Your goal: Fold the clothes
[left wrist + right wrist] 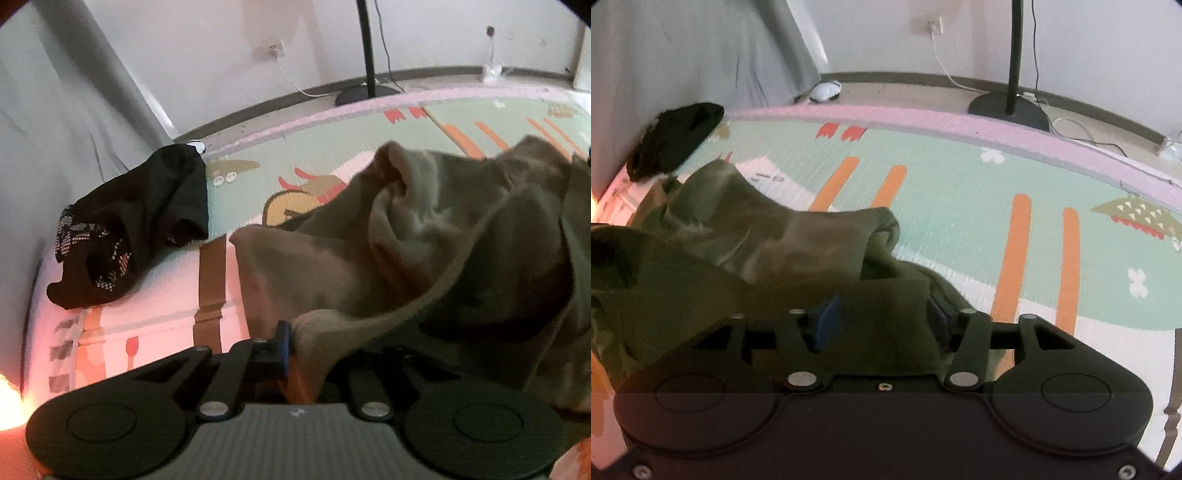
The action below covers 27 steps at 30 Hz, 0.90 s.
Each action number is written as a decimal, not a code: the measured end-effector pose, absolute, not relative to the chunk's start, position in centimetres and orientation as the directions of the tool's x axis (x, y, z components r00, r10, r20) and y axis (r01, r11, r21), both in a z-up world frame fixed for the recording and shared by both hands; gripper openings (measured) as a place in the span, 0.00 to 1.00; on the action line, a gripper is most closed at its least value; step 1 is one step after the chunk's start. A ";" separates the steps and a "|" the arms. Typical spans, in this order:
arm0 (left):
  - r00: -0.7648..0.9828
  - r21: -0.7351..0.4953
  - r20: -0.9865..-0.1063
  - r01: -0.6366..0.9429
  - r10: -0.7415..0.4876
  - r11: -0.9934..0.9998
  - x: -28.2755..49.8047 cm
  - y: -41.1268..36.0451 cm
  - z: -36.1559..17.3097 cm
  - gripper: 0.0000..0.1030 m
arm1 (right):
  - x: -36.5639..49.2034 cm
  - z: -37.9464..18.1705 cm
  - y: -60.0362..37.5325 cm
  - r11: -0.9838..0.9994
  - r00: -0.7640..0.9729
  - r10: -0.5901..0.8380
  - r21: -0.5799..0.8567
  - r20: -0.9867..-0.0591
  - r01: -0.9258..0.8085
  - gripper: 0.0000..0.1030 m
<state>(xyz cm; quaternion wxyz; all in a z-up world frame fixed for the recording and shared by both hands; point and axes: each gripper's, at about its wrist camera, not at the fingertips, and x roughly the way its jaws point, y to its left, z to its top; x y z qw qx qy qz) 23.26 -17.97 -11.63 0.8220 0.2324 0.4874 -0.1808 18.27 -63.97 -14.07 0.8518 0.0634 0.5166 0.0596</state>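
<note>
An olive-green garment [424, 240] lies crumpled on the patterned play mat [251, 173]. My left gripper [295, 347] is shut on its near pale hem; only the left finger with its blue pad shows, and cloth covers the other finger. In the right wrist view the same garment [775, 236] is heaped to the left. A flat fold of it runs between the two blue pads of my right gripper [882, 314]. Those jaws stand well apart, and no pinch on the cloth shows.
A black patterned garment [129, 229] [672, 140] lies bunched at the mat's far left, against a grey hanging sheet [55, 110]. A black lamp stand [1008, 107] with cables stands on the floor beyond the mat [960, 206]. A white object [825, 90] lies by the wall.
</note>
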 end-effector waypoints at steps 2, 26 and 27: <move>0.453 0.174 -0.887 0.498 -0.084 0.849 24.0 -18.0 -11.2 0.08 | 18.4 -14.3 -64.2 0.987 0.441 0.154 0.153 -0.884 -0.037 0.48; 0.411 0.108 -0.911 0.308 -0.030 0.945 27.2 -18.8 -10.2 0.08 | 19.6 -17.2 -66.7 0.936 0.384 0.344 0.345 -0.857 -0.067 0.08; 0.409 0.110 -0.912 0.307 -0.027 0.945 27.2 -18.8 -10.2 0.08 | 19.4 -16.8 -66.6 0.943 0.400 0.328 0.325 -0.856 -0.078 0.07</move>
